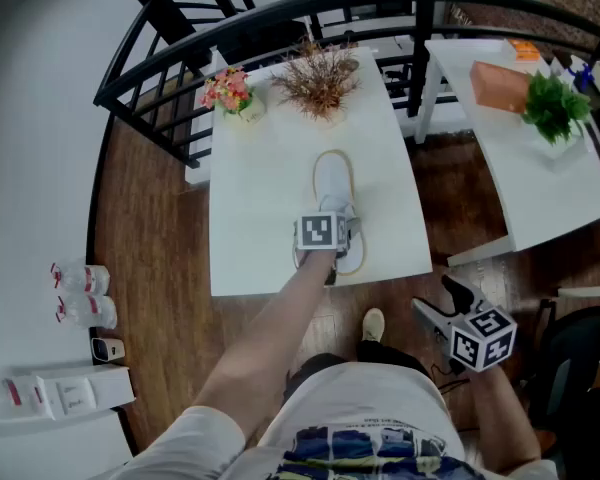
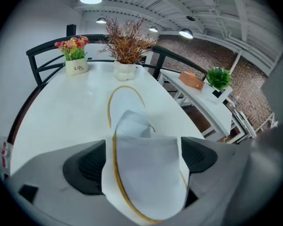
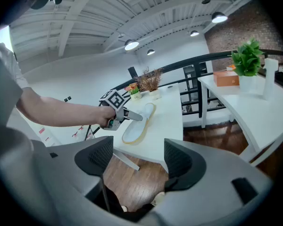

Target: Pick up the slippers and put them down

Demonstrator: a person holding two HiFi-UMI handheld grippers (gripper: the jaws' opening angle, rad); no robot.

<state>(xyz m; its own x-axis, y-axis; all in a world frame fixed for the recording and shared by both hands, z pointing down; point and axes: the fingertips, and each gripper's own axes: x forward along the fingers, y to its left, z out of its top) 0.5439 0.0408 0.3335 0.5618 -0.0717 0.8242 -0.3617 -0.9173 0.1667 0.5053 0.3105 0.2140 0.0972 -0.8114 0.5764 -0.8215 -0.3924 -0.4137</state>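
A white slipper (image 1: 333,190) with a tan rim lies lengthwise on the white table (image 1: 250,208), its toe end near the front edge. My left gripper (image 1: 338,236) reaches down over that toe end. In the left gripper view the slipper (image 2: 146,173) fills the gap between the jaws, and both pads touch its sides, so the left gripper (image 2: 141,161) is shut on it. From the right gripper view the slipper (image 3: 134,126) still rests on the tabletop. My right gripper (image 1: 440,303) hangs low to the right over the wooden floor, open and empty (image 3: 137,161).
At the table's far end stand a pot of pink flowers (image 1: 230,93) and a dried plant (image 1: 320,76). A second white table (image 1: 540,178) on the right carries a green plant (image 1: 553,106) and an orange box (image 1: 498,86). A black railing (image 1: 160,58) runs behind. A pale shoe tip (image 1: 373,324) shows below.
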